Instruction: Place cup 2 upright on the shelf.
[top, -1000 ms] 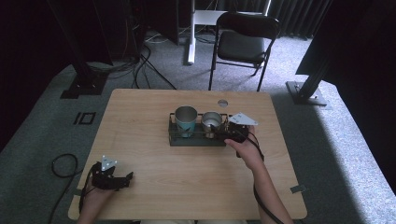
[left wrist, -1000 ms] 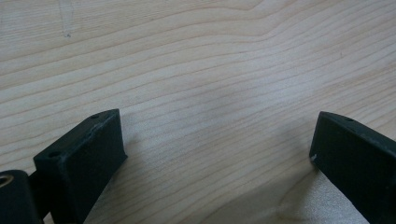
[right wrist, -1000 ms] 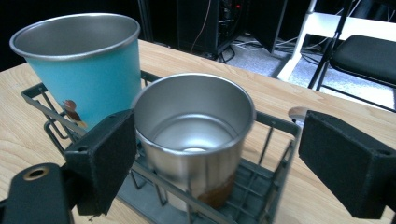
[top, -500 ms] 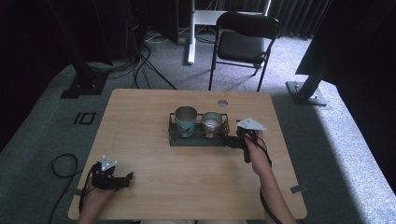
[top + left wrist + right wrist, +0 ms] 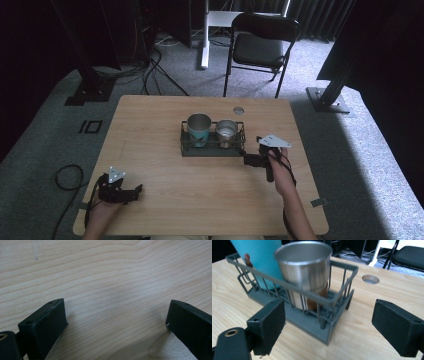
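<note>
Both jaws of your right gripper [image 5: 329, 325] stand wide apart with nothing between them, aimed at the near end corner of the grey wire rack [image 5: 332, 322]. A second ago that gripper sat right at the rack's right end beside the steel cup; now it has drawn back from the rack toward you and hangs just off that end, in the high view [image 5: 250, 159] just beside the rack [image 5: 212, 148] and not touching it. I judge from this that the steel cup has been let go into the rack and that your hand is backing away from a finished placement.

Inside the rack, the steel cup [image 5: 303, 272] stands upright in the end nearest your jaws, and the teal cup [image 5: 257, 257] stands upright just beyond it, the two close together.

Well apart from the rack, your left gripper [image 5: 131, 192] rests on the surface [image 5: 165, 200] near its front left corner, unmoved, its jaws spread over bare wood [image 5: 112, 290].
</note>
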`<state>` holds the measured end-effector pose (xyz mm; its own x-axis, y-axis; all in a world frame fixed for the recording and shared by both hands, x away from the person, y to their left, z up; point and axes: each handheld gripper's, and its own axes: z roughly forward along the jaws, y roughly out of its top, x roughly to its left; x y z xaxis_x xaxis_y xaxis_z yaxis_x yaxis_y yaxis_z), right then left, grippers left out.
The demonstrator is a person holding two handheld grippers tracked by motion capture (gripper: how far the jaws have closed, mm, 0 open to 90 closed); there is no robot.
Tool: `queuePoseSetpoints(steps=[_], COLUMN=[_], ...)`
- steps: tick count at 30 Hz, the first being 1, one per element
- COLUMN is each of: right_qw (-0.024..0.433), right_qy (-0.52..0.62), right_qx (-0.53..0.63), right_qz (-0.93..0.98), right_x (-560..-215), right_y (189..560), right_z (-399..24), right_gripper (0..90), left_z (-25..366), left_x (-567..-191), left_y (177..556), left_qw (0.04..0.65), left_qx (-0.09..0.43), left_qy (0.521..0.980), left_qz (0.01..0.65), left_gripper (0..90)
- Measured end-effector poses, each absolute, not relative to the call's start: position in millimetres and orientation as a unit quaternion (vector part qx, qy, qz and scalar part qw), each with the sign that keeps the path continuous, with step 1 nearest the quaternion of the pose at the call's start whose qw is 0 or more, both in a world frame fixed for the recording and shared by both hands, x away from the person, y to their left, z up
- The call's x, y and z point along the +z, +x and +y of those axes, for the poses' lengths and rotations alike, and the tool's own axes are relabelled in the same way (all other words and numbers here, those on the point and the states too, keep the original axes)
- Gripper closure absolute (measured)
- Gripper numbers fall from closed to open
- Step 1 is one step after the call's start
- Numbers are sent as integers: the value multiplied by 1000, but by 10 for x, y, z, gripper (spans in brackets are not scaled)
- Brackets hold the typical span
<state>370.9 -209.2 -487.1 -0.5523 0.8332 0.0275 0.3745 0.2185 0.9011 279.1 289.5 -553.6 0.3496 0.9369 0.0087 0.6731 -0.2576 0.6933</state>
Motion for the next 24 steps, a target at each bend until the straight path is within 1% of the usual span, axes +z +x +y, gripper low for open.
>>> queuePoseSetpoints(steps=[15, 24], right_qw=[228, 219], right_qy=[422, 426], right_qx=[450, 447], right_qz=[753, 756], right_x=[-5177, -5289], right_y=[3509, 3371], right_z=[-2286, -2379], right_gripper=[114, 114], left_z=[2896, 2896], left_x=[-5537, -5537], left_y=[2791, 2791], left_qw=[304, 304], left_qx=[217, 217], left_qy=[763, 763], left_qz=[527, 527], left_gripper=[36, 37])
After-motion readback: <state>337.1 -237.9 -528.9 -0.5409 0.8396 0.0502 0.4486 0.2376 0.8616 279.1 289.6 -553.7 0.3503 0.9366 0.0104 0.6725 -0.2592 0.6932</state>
